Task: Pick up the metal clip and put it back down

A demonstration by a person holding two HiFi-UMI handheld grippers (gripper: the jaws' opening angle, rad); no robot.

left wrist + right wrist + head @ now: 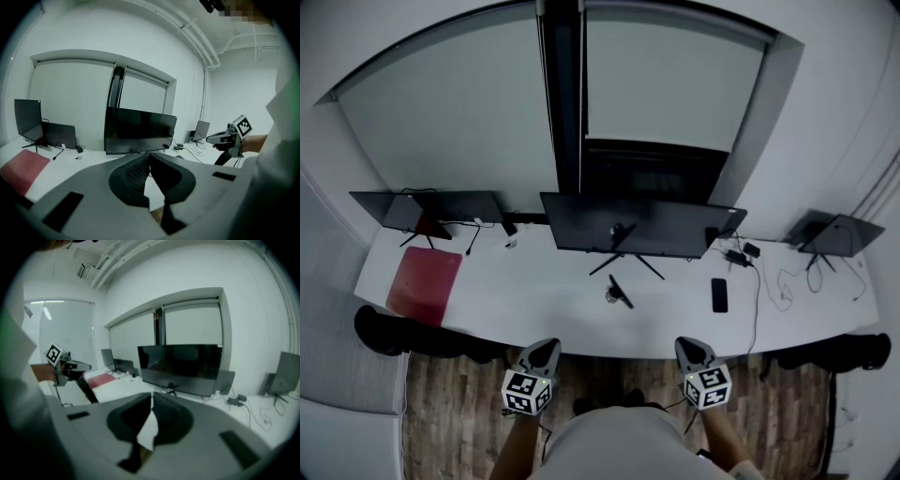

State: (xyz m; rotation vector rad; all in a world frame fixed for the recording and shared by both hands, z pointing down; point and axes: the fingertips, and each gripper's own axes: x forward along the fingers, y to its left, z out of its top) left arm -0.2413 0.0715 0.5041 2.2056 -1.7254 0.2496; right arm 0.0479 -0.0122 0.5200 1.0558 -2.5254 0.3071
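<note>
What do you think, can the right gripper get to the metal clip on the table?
Probably yes. The metal clip lies on bare table before the middle monitor, and nothing stands between it and the right gripper. That gripper hangs short of the table edge, jaws shut, so it must open first.

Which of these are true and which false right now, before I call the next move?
1. The clip lies on the desk, in front of the middle monitor. True.
2. The left tongs hold the clip. False: they are shut on nothing.
3. The right tongs are shut and empty. True.
4. The phone lies on the red mat. False: it lies on bare desk right of the clip; the red mat is at the desk's left end.
</note>
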